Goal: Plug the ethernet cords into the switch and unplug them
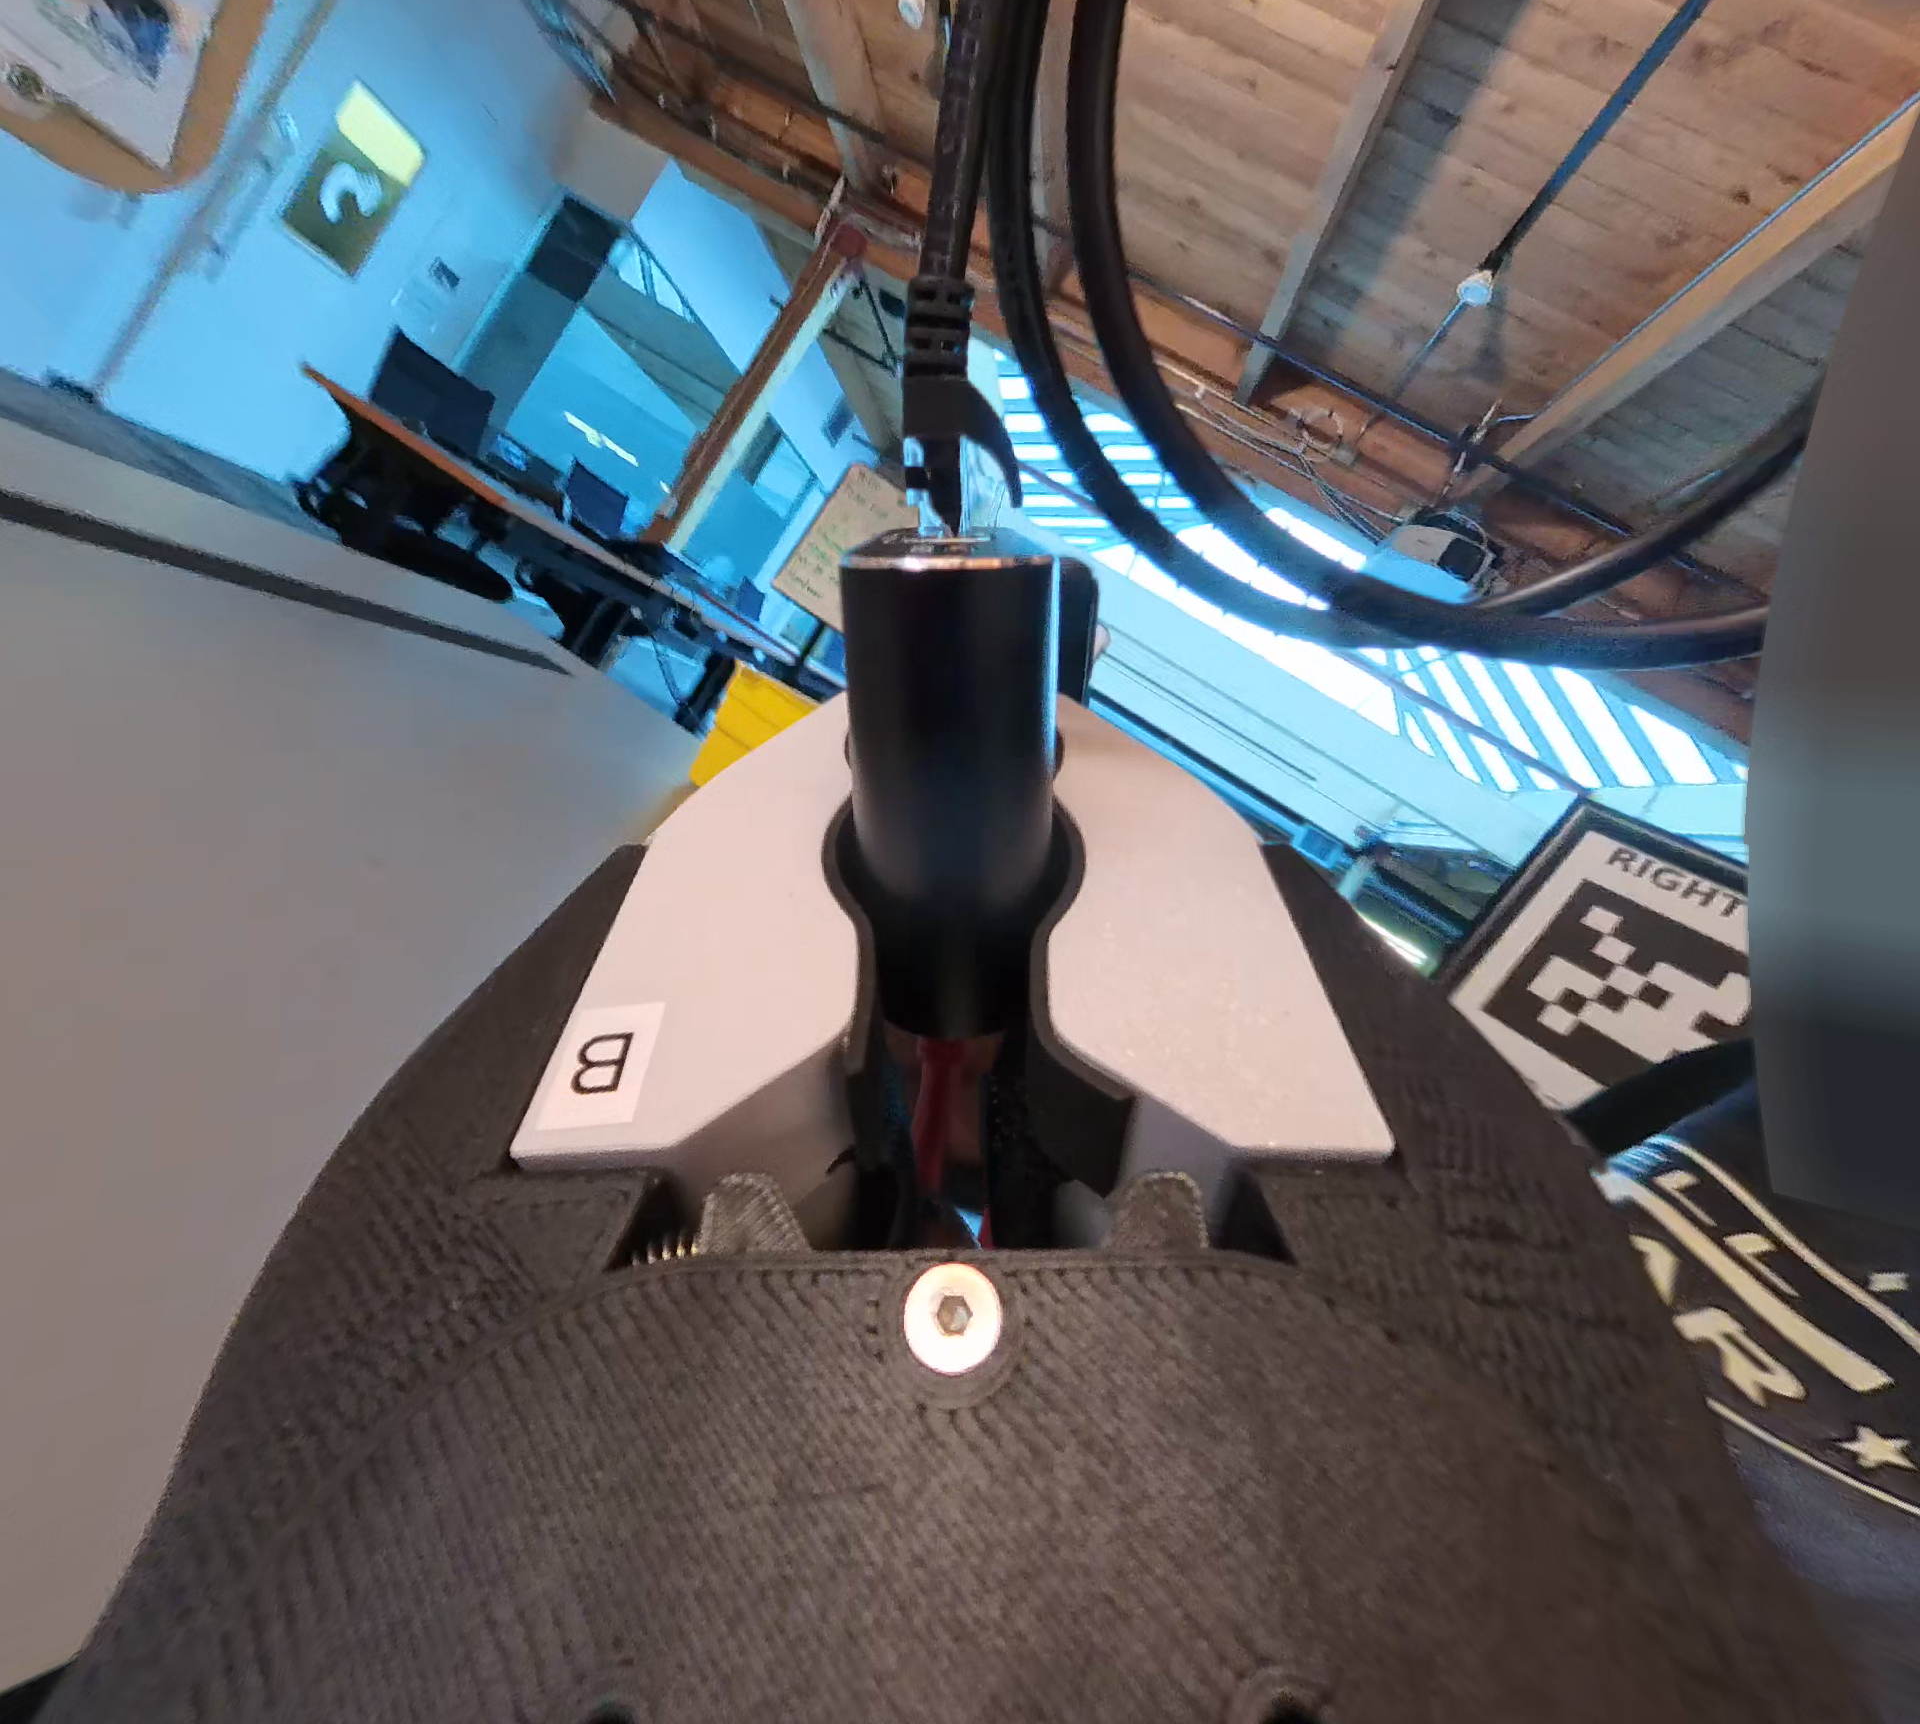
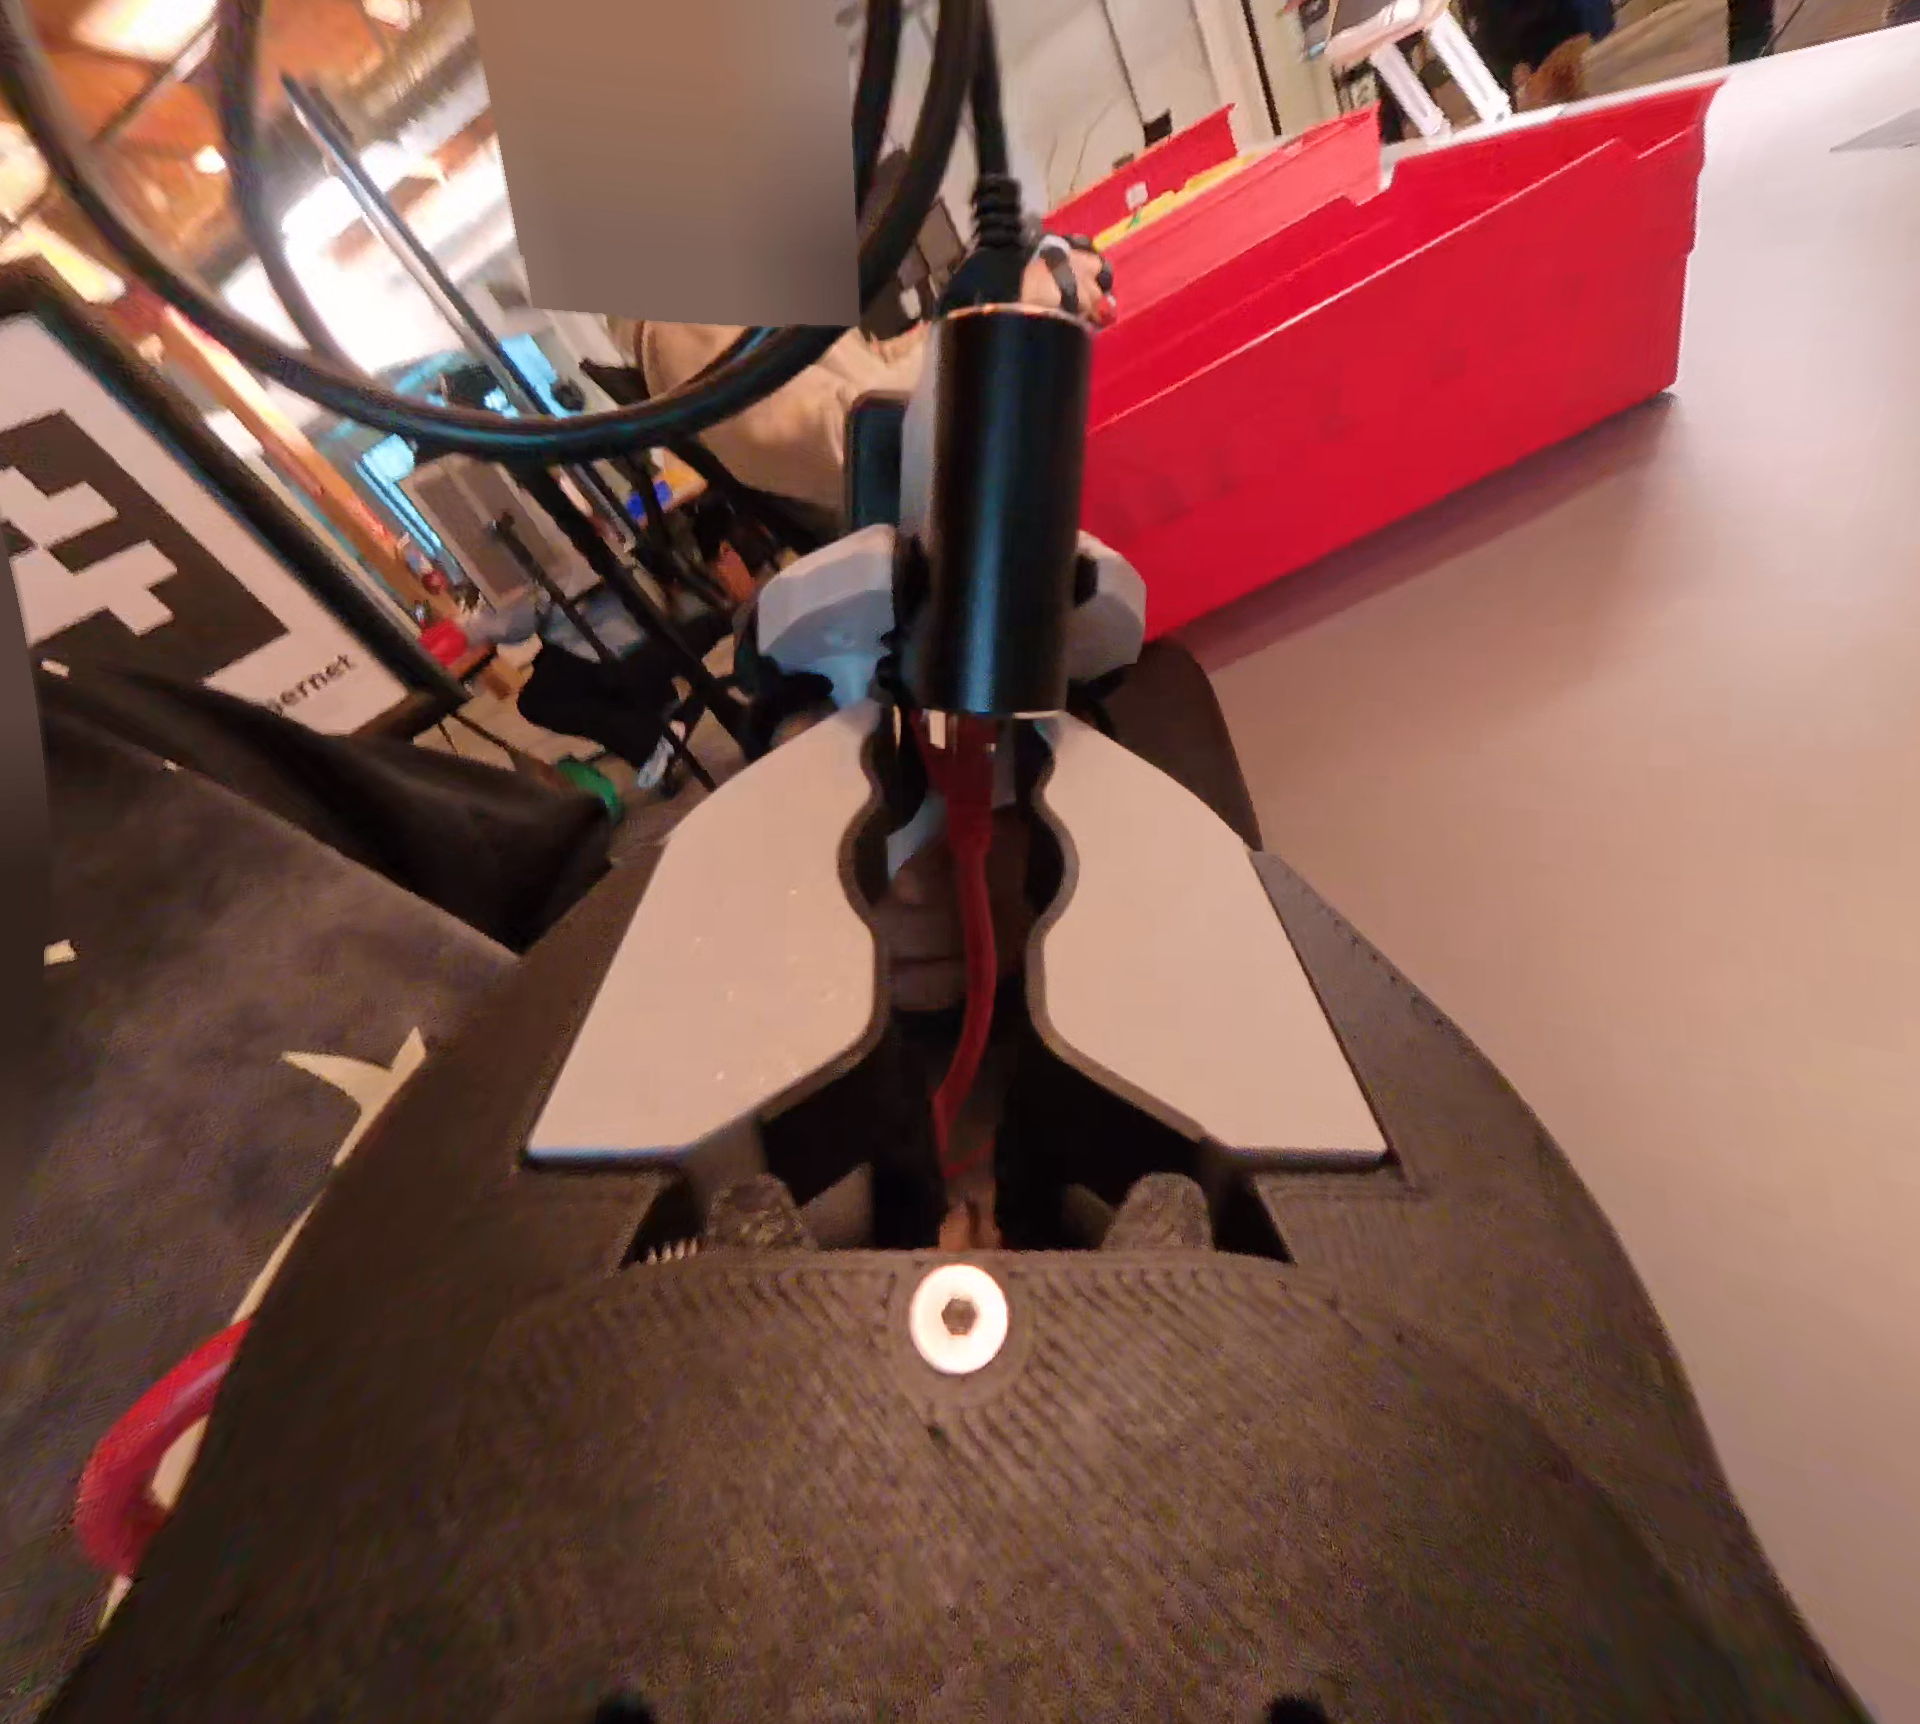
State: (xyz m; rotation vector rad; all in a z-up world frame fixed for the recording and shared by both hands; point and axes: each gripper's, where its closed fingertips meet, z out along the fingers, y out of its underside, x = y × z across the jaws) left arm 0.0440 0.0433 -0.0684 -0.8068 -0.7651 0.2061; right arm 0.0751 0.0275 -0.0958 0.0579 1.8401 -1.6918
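At frame centre in the left view, the black barrel (the switch, I take it) is clamped in my left gripper. Black cord plug sits at its top end; red cord enters the bottom. Right gripper is nearly closed w/ the red cord between its fingers; can't tell if it grips. Prob. the unplug step: next needs latch pressed, straight pull. Red bin, right of frame: something yellow inside, unclear.
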